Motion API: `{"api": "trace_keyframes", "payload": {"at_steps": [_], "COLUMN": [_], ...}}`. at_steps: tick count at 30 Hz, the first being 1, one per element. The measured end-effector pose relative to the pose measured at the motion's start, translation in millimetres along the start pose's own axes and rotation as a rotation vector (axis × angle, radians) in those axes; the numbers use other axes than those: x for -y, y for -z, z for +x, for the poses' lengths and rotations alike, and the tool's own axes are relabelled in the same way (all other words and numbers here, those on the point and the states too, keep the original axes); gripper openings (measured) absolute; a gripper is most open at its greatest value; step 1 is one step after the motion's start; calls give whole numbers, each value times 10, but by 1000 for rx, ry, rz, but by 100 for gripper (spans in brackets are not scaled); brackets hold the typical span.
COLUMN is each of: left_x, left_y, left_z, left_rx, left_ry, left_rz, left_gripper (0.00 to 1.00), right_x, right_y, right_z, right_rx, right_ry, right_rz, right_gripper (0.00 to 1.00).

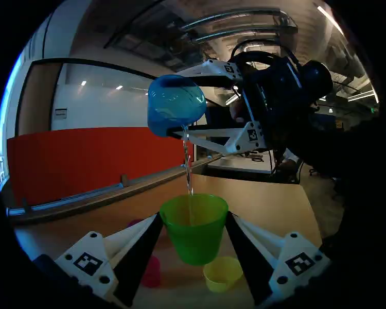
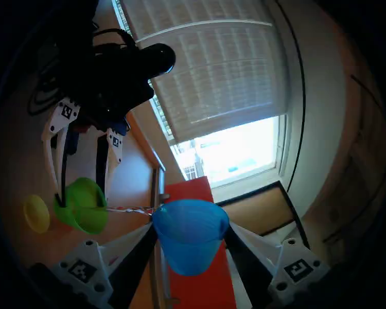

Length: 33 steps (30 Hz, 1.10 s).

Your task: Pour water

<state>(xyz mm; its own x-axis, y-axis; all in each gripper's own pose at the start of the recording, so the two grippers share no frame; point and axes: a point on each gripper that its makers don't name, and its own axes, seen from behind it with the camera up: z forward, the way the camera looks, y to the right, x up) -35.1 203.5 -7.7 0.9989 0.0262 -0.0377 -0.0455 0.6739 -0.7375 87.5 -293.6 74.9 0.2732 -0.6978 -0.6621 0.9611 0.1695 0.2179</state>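
My left gripper (image 1: 194, 220) pinches the green cup (image 1: 194, 239) upright, one finger on each side of its wall. My right gripper (image 2: 190, 229) pinches the blue cup (image 1: 175, 103), which is tipped over. Its rim is above the green rim and apart from it, and a thin stream of water (image 1: 187, 165) falls through this gap into the green cup. Around the stream the space is open. A yellow cup (image 1: 223, 273) and a pink cup (image 1: 152, 272) stand on the table (image 1: 265, 201) near the green cup, low in the left gripper view. The table is light wood; its far edge runs along a red wall panel (image 1: 90, 159). In the right gripper view a window (image 2: 208, 77) with blinds is bright. Both held cups are translucent plastic and widen toward the rim.
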Motion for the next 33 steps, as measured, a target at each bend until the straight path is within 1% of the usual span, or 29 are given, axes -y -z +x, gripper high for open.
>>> {"api": "trace_keyframes", "payload": {"at_steps": [12,33], "left_x": [4,37], "left_y": [7,-9], "left_z": [11,15], "left_rx": [-2,-3], "left_ry": [-2,-2], "left_rz": [2,8], "left_gripper": [87,87], "right_x": [-13,-56], "right_y": [13,35], "right_z": [4,20], "right_rx": [2,2], "right_ry": [17,74], "right_rz": [-1,-13], "right_gripper": [91,90]}}
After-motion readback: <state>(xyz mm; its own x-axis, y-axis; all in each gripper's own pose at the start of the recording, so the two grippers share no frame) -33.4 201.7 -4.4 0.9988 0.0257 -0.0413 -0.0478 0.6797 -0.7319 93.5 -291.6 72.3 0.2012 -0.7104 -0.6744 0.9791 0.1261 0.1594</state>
